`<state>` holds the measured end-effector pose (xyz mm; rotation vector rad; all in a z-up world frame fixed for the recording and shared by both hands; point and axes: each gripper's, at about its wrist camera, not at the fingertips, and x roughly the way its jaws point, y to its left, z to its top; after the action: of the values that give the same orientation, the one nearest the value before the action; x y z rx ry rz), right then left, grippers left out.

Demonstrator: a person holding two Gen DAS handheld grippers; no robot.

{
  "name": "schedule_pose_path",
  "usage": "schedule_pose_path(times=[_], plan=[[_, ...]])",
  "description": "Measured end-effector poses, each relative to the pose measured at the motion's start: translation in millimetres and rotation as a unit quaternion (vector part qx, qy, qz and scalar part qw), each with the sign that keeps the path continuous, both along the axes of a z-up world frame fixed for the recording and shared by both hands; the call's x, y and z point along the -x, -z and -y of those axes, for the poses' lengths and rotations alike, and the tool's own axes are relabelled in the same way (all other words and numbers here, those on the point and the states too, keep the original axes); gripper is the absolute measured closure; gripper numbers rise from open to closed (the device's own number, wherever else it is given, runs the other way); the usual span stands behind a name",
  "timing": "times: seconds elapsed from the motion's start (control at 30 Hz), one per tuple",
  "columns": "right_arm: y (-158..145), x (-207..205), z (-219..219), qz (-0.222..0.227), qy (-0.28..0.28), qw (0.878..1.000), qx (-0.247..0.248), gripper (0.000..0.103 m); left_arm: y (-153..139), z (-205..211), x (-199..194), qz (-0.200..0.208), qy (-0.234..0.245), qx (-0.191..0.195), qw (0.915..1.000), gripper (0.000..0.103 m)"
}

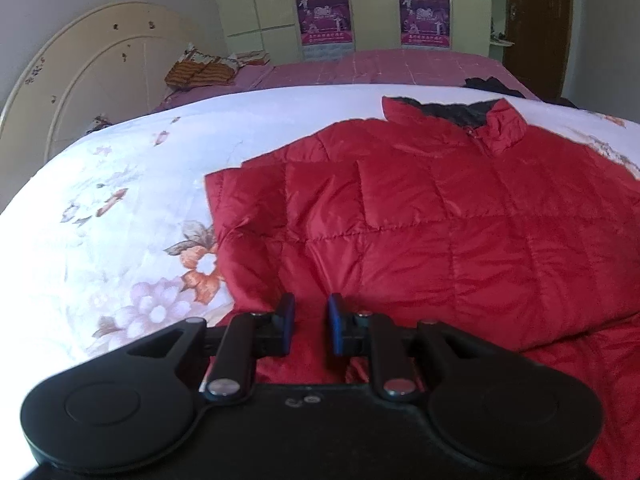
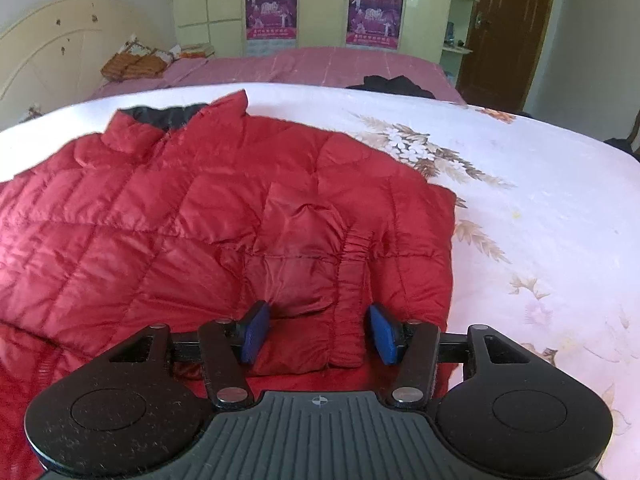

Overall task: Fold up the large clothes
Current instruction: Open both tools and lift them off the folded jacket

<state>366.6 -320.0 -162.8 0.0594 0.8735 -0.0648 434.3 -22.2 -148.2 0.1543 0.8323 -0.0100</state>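
A red quilted puffer jacket [image 1: 440, 216] lies flat on a white floral bedspread [image 1: 120, 200], collar away from me, with both sleeves folded in over the body. My left gripper [image 1: 311, 330] hovers just above the jacket's near left part, its blue pads a narrow gap apart with nothing between them. The jacket also shows in the right wrist view [image 2: 180, 220], with its folded sleeve and gathered cuff [image 2: 352, 276] lying on top. My right gripper [image 2: 318, 334] is wide open, its pads on either side of that sleeve end.
The white bedspread [image 2: 540, 208] extends to the right of the jacket. Behind it lies a pink bedcover [image 2: 320, 66] with a dark garment [image 2: 392, 84] and an orange patterned pillow [image 1: 202, 68]. A cream headboard [image 1: 80, 64], wardrobe and brown door [image 2: 508, 28] stand at the back.
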Motion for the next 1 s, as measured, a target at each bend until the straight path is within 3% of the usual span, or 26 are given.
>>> schedule_pose_path(times=[0.1,0.17,0.2,0.27,0.3,0.47,0.7,1.0], plan=[[-14,17,1,0.016,-0.011,1.0,-0.012,0.049,-12,-1,17,0.003,-0.007,0.008,0.9999,0.069],[-23,29,2,0.024,-0.012,0.999,-0.018,0.049,-18,-2,29,0.005,-0.004,0.009,0.9999,0.049],[-27,35,3,0.026,-0.012,0.999,-0.024,0.049,-21,-2,35,0.008,-0.002,0.007,0.9999,0.047],[-34,49,3,0.03,-0.012,0.999,-0.032,0.036,-28,-3,49,0.012,0.007,0.006,0.9999,0.04],[-38,57,2,0.036,-0.008,0.999,-0.034,0.02,-30,-4,56,0.012,0.012,0.007,0.9998,0.038],[-55,99,-6,0.05,-0.009,0.998,-0.028,0.017,-41,-13,94,0.018,0.042,0.011,0.9989,0.025],[-56,167,-23,0.034,-0.008,0.999,-0.012,0.017,-33,-48,147,0.007,0.073,0.017,0.9971,0.022],[-37,244,-33,-0.006,0.002,1.0,0.008,0.017,-18,-100,207,-0.025,0.071,0.026,0.9968,0.022]])
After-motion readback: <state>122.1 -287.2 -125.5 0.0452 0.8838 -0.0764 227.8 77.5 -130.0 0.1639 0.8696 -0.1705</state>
